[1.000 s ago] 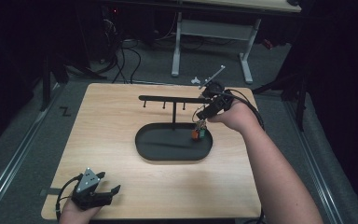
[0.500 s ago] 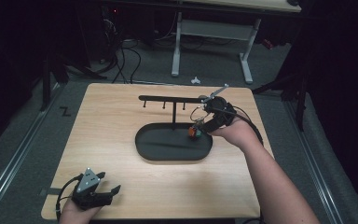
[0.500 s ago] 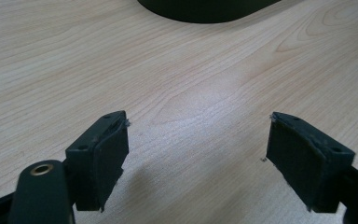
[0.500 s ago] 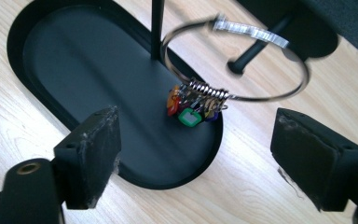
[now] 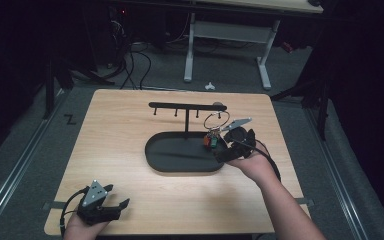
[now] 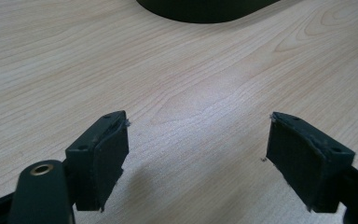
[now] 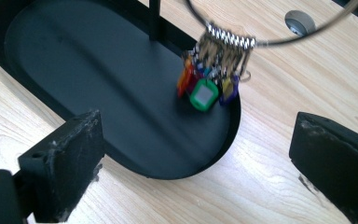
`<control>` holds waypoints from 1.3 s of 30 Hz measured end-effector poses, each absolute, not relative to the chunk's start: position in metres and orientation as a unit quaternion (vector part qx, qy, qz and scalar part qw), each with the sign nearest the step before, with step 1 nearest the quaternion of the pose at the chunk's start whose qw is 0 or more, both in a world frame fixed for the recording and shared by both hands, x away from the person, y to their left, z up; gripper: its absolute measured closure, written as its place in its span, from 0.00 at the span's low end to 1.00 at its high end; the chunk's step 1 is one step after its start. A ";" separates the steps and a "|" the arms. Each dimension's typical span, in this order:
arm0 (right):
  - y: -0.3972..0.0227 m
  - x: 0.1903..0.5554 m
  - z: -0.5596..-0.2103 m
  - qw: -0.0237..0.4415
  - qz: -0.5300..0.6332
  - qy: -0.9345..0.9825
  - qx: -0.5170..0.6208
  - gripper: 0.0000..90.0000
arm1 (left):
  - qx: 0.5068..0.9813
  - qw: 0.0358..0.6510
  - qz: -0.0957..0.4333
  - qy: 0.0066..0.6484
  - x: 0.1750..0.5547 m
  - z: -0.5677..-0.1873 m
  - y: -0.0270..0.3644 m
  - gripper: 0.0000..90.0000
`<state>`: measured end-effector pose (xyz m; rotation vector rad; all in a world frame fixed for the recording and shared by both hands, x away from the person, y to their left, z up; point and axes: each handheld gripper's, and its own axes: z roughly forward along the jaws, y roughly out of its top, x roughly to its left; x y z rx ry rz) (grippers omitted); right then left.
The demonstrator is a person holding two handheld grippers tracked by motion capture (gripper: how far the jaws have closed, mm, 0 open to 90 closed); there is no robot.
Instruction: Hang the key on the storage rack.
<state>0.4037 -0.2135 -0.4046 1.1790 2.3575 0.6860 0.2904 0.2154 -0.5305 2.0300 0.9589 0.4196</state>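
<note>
Hanging from the rack's (image 5: 187, 106) right end, the key ring (image 5: 216, 120) dangles its tags over the tray (image 5: 180, 160). Right gripper (image 5: 228, 145), jaws just opened wide, holds nothing beside it. Left gripper (image 5: 111, 206) rests spread at the counter's (image 5: 120, 130) near-left corner.

I see the table (image 5: 130, 150) filling the middle of the high view, with the oval tray (image 5: 180, 157) at its centre. A rack post rises from the tray's far edge, and its hook bar (image 5: 180, 106) runs left to right above the tray. The key ring (image 5: 216, 120) hangs from the bar's right end, its tags (image 5: 210, 140) dangling over the tray's right end. My right gripper (image 5: 225, 150) sits just right of the tags, at the tray's right rim. My left gripper (image 5: 111, 206) rests at the lower left of the frame, near the table's front edge, well apart from the tray. Behind the table, at the top of the frame, stands a desk frame (image 5: 227, 45).
</note>
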 end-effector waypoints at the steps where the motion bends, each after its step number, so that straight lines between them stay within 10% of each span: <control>1: -0.215 0.400 -0.409 0.206 0.254 0.843 0.427 0.04 | 0.808 0.416 0.167 0.382 0.290 -0.530 0.215 0.24; 39: -0.255 0.276 -0.517 0.277 0.379 0.749 0.468 0.05 | 0.804 0.420 0.178 0.382 0.293 -0.529 0.211 0.21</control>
